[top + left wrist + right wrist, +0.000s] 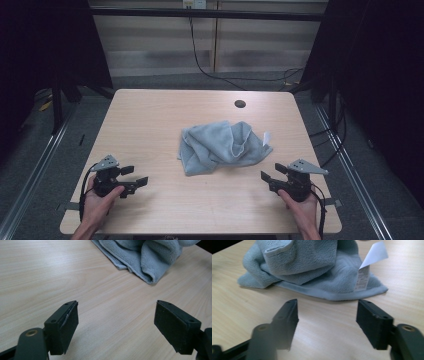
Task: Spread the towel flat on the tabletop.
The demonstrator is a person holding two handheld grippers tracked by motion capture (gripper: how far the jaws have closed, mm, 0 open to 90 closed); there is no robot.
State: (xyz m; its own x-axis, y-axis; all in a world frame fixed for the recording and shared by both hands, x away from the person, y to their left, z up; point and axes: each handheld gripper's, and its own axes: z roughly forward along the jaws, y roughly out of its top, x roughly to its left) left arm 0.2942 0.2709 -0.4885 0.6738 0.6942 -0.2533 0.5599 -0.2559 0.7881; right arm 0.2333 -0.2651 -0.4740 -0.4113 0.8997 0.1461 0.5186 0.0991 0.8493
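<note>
Nearest the person's edge of the pale wood-grain table (pixel 150 120), two hands each hold a black two-jaw gripper low over the bare tabletop. The left gripper (pixel 138 178) sits at the near left with its jaws spread wide and nothing between them; its own view shows only bare wood in the gap. The right gripper (pixel 270 173) sits at the near right, jaws likewise released and empty. Farther on, around the middle of the table and well apart from both grippers, lies the crumpled grey-blue terry towel (pixel 222 146), with a white care label (pixel 368 267) sticking up from its hem. Beyond it, a small dark round hole (pixel 240 104) marks the far part of the table.
</note>
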